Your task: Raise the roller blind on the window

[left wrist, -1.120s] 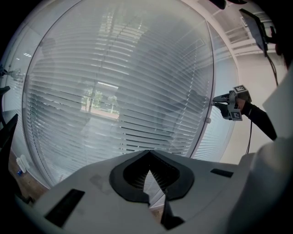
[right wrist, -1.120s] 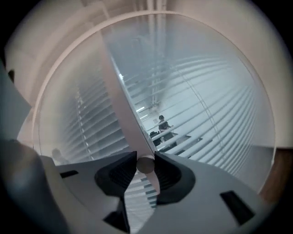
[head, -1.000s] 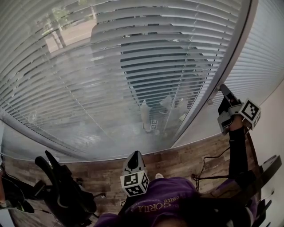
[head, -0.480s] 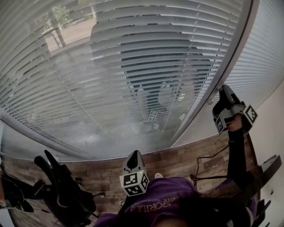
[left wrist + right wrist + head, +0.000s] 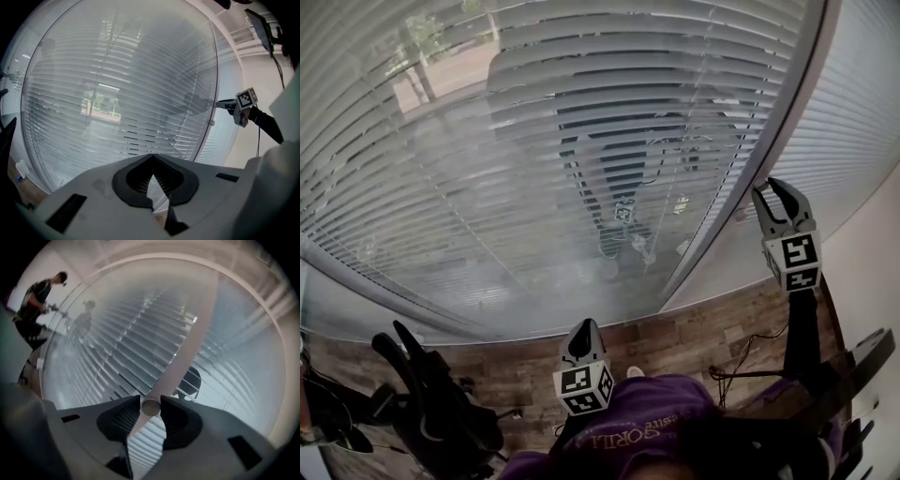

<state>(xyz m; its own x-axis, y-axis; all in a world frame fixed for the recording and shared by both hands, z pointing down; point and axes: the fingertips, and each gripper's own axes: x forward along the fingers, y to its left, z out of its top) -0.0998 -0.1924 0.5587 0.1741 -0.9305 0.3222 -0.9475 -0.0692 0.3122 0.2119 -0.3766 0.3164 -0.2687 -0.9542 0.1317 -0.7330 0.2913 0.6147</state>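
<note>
While the right gripper (image 5: 765,187) pinches the small round grey knob (image 5: 150,408) on the pale window post (image 5: 187,352), beside the lowered white slatted blind (image 5: 581,141), it should twist slowly without slipping, and the closed, empty left gripper (image 5: 584,339) waits low.

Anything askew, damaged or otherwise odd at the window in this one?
Nothing stands out. The blind hangs down over the glass with its slats even and parallel, none visibly bent or sagging. The right gripper is at the window frame with a small round knob between its jaws; the left gripper is held low, shut and empty.
</note>
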